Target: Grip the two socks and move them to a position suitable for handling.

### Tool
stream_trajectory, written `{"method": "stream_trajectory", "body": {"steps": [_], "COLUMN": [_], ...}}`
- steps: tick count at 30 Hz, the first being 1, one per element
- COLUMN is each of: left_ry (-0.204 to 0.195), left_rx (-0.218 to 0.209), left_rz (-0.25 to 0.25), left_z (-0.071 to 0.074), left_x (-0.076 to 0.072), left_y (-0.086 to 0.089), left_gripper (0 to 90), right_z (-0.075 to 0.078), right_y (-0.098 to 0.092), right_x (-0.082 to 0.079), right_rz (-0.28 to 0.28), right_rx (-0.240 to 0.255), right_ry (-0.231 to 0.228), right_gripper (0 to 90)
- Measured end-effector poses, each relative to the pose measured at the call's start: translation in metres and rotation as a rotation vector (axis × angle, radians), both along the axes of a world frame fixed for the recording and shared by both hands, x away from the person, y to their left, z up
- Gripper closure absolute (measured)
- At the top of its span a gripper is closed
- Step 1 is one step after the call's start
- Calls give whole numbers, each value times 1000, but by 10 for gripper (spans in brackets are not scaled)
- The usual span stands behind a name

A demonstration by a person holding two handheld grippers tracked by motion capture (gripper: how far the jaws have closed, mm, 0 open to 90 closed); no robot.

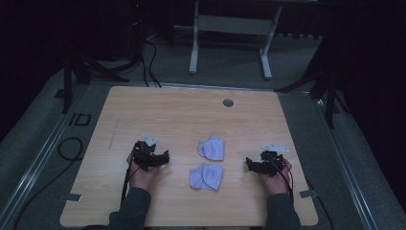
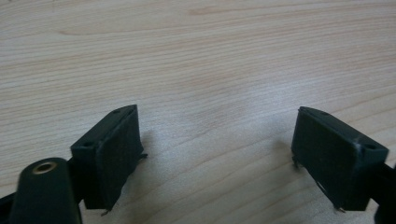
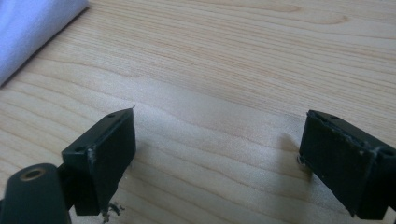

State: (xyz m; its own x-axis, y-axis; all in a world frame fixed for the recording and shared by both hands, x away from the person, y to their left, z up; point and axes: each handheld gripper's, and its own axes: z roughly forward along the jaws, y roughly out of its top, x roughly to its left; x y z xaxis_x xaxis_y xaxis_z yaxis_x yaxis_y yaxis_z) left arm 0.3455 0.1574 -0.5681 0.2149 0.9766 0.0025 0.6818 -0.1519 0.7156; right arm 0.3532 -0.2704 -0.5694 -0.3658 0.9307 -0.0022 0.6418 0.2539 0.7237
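Two pale lilac socks lie in the middle of the wooden table [image 1: 191,115]: one sock [image 1: 212,148] farther back, the other sock [image 1: 206,177] nearer the front edge. My left gripper [image 1: 163,158] rests on the table to their left, held in a hand, jaws wide apart. In the left gripper view the left gripper [image 2: 217,149] is open over bare wood. My right gripper [image 1: 249,164] rests to the right of the socks, pointing toward them. In the right gripper view the right gripper [image 3: 217,154] is open over bare wood, and a corner of a sock [image 3: 28,28] lies at top left.
A round grommet [image 1: 228,102] sits in the table's far middle. Cables [image 1: 72,148] trail on the dark floor at left, and a white desk frame [image 1: 230,38] stands beyond the table. Bare wood surrounds the socks on every side.
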Motion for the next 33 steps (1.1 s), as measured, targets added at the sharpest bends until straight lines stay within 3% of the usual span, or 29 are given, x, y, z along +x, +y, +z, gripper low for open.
{"method": "stream_trajectory", "body": {"steps": [5, 8, 9, 12, 16, 19, 27, 33], "left_ry": [-4, 6, 8, 11, -1, -8, -25, -35], "left_rx": [-2, -2, -2, -12, -84, -109, -134, -143], "left_rz": [9, 20, 23, 14, -35, -75, -196, -232], "left_z": [1, 4, 4, 6, 9, 12, 22, 27], "left_x": [-2, -5, -6, -7, -13, -19, -30, -33], "left_y": [1, 3, 3, 4, 5, 1, -10, -9], "left_gripper": [243, 296, 355, 447, 547, 579, 606, 608], "right_z": [2, 5, 6, 10, 16, 17, 24, 30], "right_y": [-2, -4, -5, -5, -1, 5, 22, 35], "right_x": [-2, -4, -5, -8, -13, -16, -24, -28], "right_rz": [-16, -34, -41, -28, 0, 17, 83, 136], "right_rx": [1, -3, -4, 37, 17, -18, -44, -22], "right_ry": [3, 9, 14, 15, -12, -21, -33, -3], "right_gripper": [190, 296, 354, 437, 482, 499, 534, 568]}}
